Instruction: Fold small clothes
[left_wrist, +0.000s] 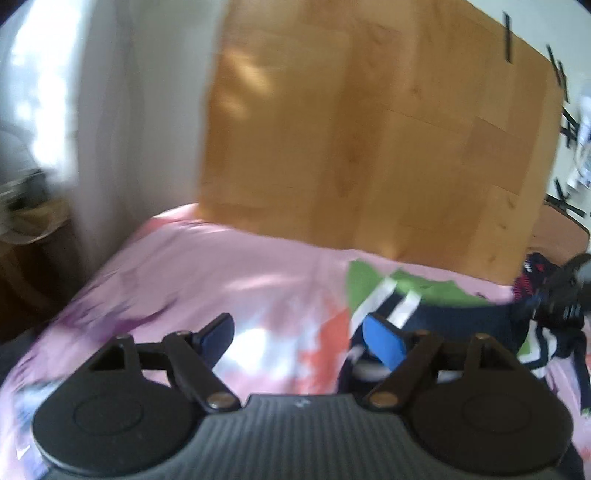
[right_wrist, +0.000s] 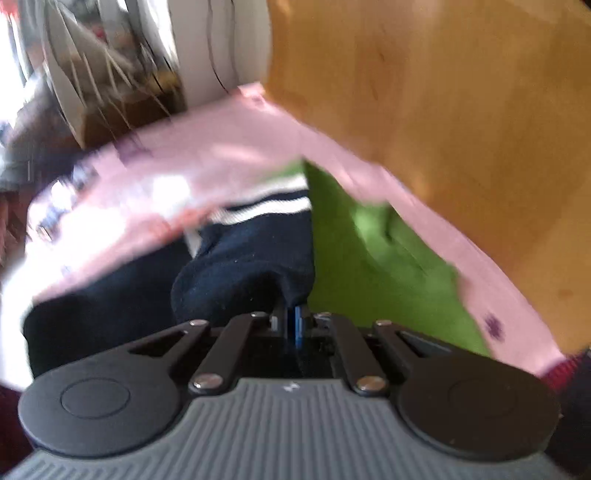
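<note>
1. Pinched between the pressed-together fingers of our right gripper (right_wrist: 295, 325) was a fold of the navy part of the small garment (right_wrist: 243, 266), which lay bunched on the pink sheet (right_wrist: 221, 147) with its green panel (right_wrist: 369, 258) to the right.
2. Our left gripper (left_wrist: 301, 334) hovered over the same sheet with its fingers spread and nothing between them; the garment (left_wrist: 424, 295) sat just beside its right blue pad (left_wrist: 382, 341).
3. Both views were smeared by motion, so we could not tell how much cloth the right gripper really held; it appeared to be a thin edge.
4. We judged the main risk a slip: a shallow pinch could let the navy fabric pull free and leave the fold crooked.
5. With only one corner held, we judged the garment could drag and bunch further.
6. A second dark, striped item (left_wrist: 546, 288) lay near the wooden headboard (left_wrist: 369, 129); a wide sweep might snag it.
</note>
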